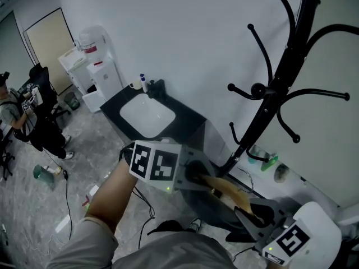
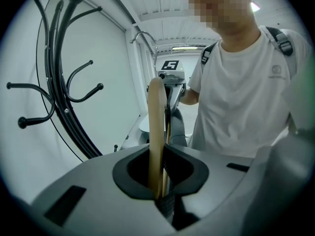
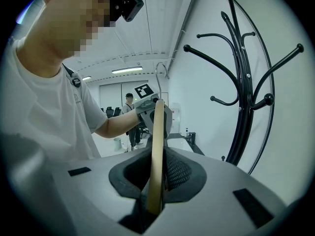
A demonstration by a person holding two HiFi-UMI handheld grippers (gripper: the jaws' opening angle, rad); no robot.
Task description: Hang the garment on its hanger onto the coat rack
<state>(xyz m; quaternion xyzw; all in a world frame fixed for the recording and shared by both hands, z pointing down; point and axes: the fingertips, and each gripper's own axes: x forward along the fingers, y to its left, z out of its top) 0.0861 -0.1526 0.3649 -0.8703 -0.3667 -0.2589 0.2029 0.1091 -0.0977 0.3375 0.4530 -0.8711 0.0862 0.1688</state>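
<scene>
A wooden hanger (image 1: 227, 188) runs between my two grippers, below and left of the black coat rack (image 1: 280, 77). My left gripper (image 1: 193, 175) is shut on one end of it. My right gripper (image 1: 252, 214) is shut on the other end. In the left gripper view the hanger (image 2: 156, 132) stands edge-on in the jaws (image 2: 160, 191), with its metal hook (image 2: 142, 36) above and the rack (image 2: 59, 82) to the left. In the right gripper view the hanger (image 3: 157, 146) sits clamped in the jaws (image 3: 155, 205), with the rack (image 3: 246, 82) on the right. Something dark hangs under the hanger; I cannot tell whether it is the garment.
A black counter (image 1: 188, 119) with a white basin (image 1: 147, 115) stands by the wall, left of the rack. A white water dispenser (image 1: 98, 66) is further left. A person (image 1: 22, 116) stands at the far left. Cables (image 1: 146, 212) lie on the grey floor.
</scene>
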